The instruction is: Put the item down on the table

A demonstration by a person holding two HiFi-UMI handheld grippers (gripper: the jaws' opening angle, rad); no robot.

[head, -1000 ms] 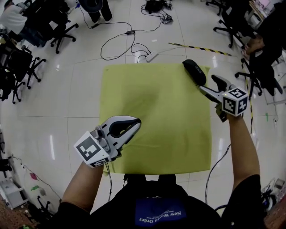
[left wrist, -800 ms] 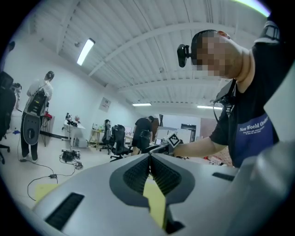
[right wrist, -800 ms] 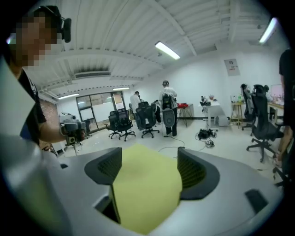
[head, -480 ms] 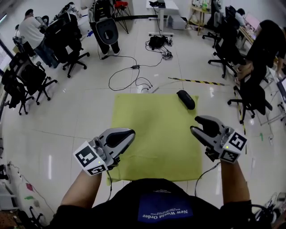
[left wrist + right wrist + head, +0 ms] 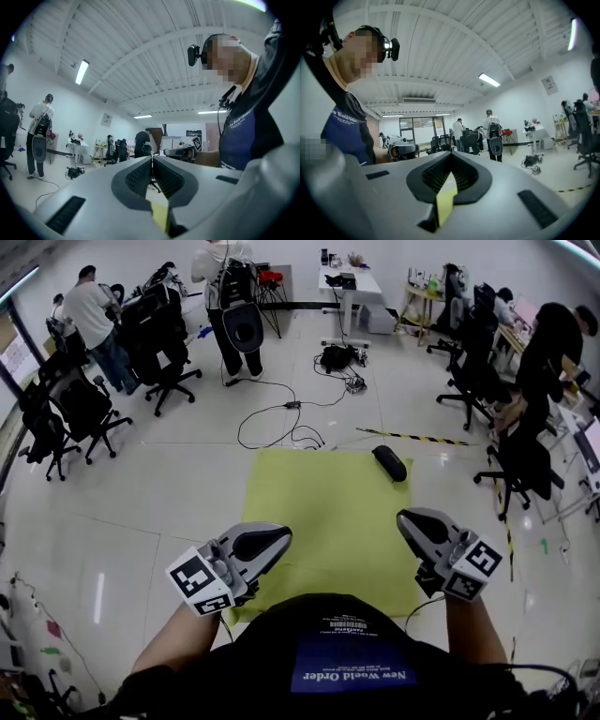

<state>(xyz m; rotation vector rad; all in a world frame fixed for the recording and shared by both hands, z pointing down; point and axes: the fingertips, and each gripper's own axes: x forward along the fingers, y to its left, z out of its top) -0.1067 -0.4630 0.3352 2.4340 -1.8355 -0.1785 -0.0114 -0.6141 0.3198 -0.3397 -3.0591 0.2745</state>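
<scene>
The item, a black oblong case (image 5: 389, 463), lies alone on the far right corner of the table with the yellow-green cloth (image 5: 319, 512). My right gripper (image 5: 405, 518) hovers over the cloth's near right part, well short of the case, its jaws shut with nothing between them. My left gripper (image 5: 281, 535) is held over the near left edge, also shut and empty. Both gripper views point level into the room: the left gripper (image 5: 152, 157) and the right gripper (image 5: 451, 154) each show pads pressed together, with only a strip of cloth seen below.
Black cables (image 5: 281, 423) and a yellow-black striped strip (image 5: 412, 437) lie on the floor beyond the table. Office chairs (image 5: 75, 409) stand at the left and more chairs (image 5: 511, 465) at the right. People stand at the back (image 5: 225, 296).
My right gripper has let go of the black case, drawn back toward me and shut. The case now lies alone on the far corner. The head view has tilted up; the left gripper barely moved.
</scene>
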